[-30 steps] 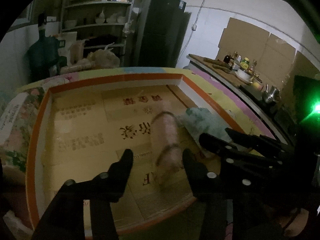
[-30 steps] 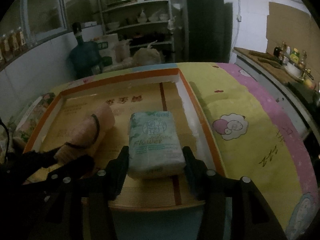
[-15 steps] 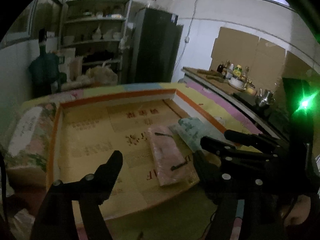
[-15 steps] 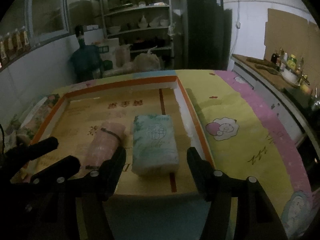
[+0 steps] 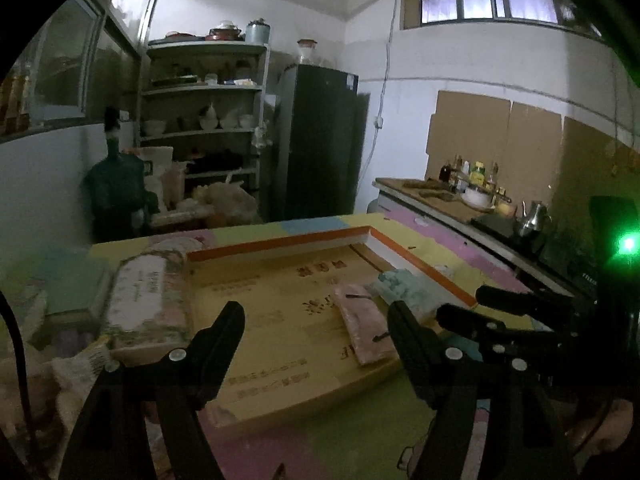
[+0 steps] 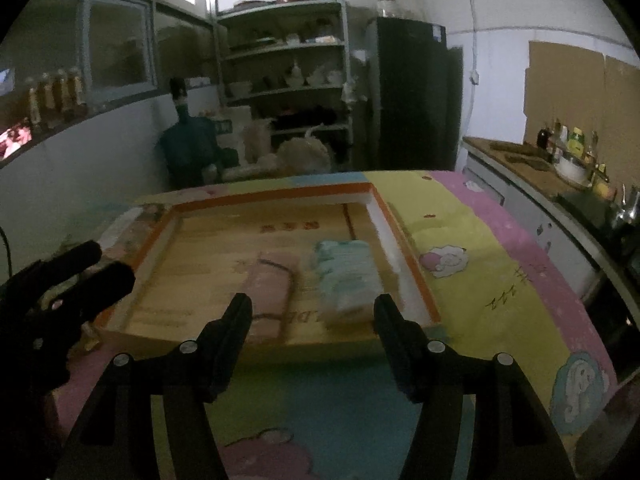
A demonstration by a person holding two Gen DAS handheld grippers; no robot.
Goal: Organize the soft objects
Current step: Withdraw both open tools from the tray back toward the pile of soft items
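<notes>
A shallow cardboard tray with an orange rim [image 5: 276, 245] [image 6: 404, 240] lies on the colourful mat. In it a pink rolled cloth with black bands [image 5: 362, 328] [image 6: 272, 292] lies beside a pale green soft pack [image 5: 400, 286] [image 6: 346, 276]. My left gripper [image 5: 316, 328] is open and empty, held above the tray's near edge. My right gripper [image 6: 312, 312] is open and empty, back from the tray's front edge. The right gripper also shows in the left wrist view [image 5: 500, 312], and the left gripper in the right wrist view [image 6: 72, 280].
A floral soft pack [image 5: 146, 300] lies against the tray's left side, with other soft bundles [image 5: 60, 364] further left. A counter with bottles and a kettle [image 5: 480, 196] runs along the right. Shelves [image 6: 288, 72] and a dark fridge [image 6: 412, 96] stand behind.
Both grippers let go and pulled back and up from the tray. The pink roll and green pack now lie free side by side inside it.
</notes>
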